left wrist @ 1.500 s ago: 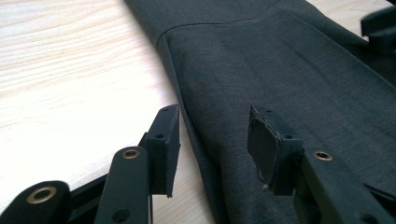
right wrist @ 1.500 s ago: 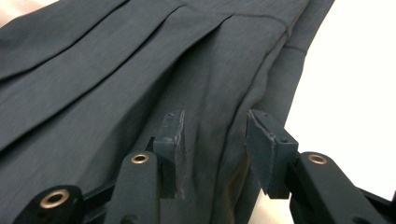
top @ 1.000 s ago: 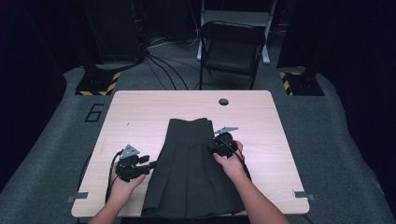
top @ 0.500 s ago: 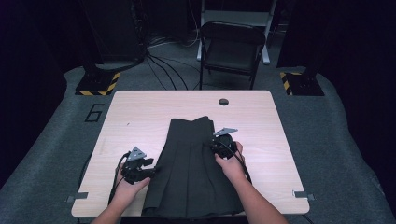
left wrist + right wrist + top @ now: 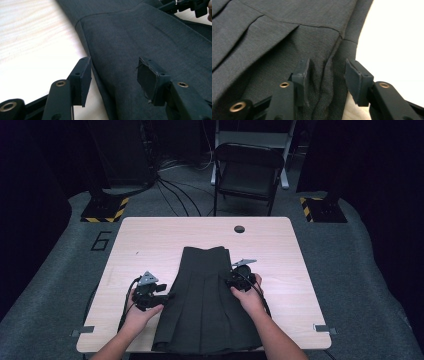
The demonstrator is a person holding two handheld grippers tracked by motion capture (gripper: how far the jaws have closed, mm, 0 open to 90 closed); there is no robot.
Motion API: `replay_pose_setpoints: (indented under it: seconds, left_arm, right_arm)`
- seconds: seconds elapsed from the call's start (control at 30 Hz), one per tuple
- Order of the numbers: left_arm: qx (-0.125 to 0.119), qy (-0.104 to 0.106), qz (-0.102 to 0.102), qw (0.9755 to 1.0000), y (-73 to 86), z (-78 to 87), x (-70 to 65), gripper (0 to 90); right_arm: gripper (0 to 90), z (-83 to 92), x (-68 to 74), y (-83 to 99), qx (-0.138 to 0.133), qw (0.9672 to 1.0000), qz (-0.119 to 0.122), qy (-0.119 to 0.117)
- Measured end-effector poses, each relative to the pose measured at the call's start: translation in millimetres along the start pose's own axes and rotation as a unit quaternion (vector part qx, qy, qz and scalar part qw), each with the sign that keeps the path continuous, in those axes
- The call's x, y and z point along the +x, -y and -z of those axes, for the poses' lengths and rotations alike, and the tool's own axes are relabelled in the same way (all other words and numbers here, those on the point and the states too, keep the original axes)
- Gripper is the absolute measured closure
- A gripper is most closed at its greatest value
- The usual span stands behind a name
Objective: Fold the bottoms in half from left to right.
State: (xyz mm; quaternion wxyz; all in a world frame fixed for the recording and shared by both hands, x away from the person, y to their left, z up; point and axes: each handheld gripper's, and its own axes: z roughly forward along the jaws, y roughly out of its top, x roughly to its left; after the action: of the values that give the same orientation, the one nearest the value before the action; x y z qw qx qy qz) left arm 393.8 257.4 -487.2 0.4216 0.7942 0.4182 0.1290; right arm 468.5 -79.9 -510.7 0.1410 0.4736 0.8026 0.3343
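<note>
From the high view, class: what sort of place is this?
Probably a recording studio or lab: a lone wooden table on grey carpet, dark surrounds, hazard-striped stand bases, floor cables and a folding chair.

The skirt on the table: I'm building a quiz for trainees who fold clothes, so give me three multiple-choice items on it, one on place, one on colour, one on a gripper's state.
1. Where does the skirt lie on the table?
A. at the far edge, by the round hole
B. in the middle, reaching the near edge
C. hanging off the left side

2. What colour is the skirt?
A. dark grey
B. red
C. white

3. How does the left gripper stand at the skirt's edge?
A. jaws clamped flat together
B. jaws apart, the cloth's edge between them, pads not pressing
C. lifted high off the table

Answers:
1 B: the high view shows the hem at the near edge.
2 A: both gripper views show dark grey cloth.
3 B: the left gripper view shows a gap around the edge.
</note>
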Motion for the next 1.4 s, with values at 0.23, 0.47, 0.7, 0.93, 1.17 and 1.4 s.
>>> replay_pose_setpoints:
  seconds: [0.23, 0.47, 0.7, 0.93, 1.17, 1.4]
  left_arm:
    - [-0.008, -0.002, 0.02, 0.9998, -10.6, -8.1, 12.3, 42.6]
    - [-0.025, -0.012, 0.023, 0.9994, -26.7, -14.8, 20.7, 43.5]
    - [-0.033, -0.017, 0.015, 0.9992, -41.7, -29.4, 23.7, 43.5]
    - [-0.041, -0.02, 0.007, 0.9989, -48.9, -42.7, 24.1, 43.2]
    - [-0.046, -0.026, 0.015, 0.9985, -50.7, -47.8, 29.2, 45.0]
    - [-0.038, -0.033, 0.032, 0.9982, -52.6, -51.2, 34.4, 45.0]
  right_arm:
    - [65.5, -1.3, 1.3, 0.0, -0.002, 0.9998, 0.007, -0.02]
    - [67.8, -4.3, 7.4, -1.1, -0.008, 0.9995, 0.018, -0.023]
    - [64.6, -6.7, 15.4, -2.7, -0.011, 0.9992, 0.032, -0.021]
    - [57.3, 12.9, 19.4, 0.5, -0.021, 0.9989, 0.038, -0.02]
    - [51.1, 41.6, 24.0, 11.0, -0.057, 0.9966, 0.051, -0.03]
    - [48.9, 46.5, 27.9, 16.3, -0.049, 0.9967, 0.053, -0.037]
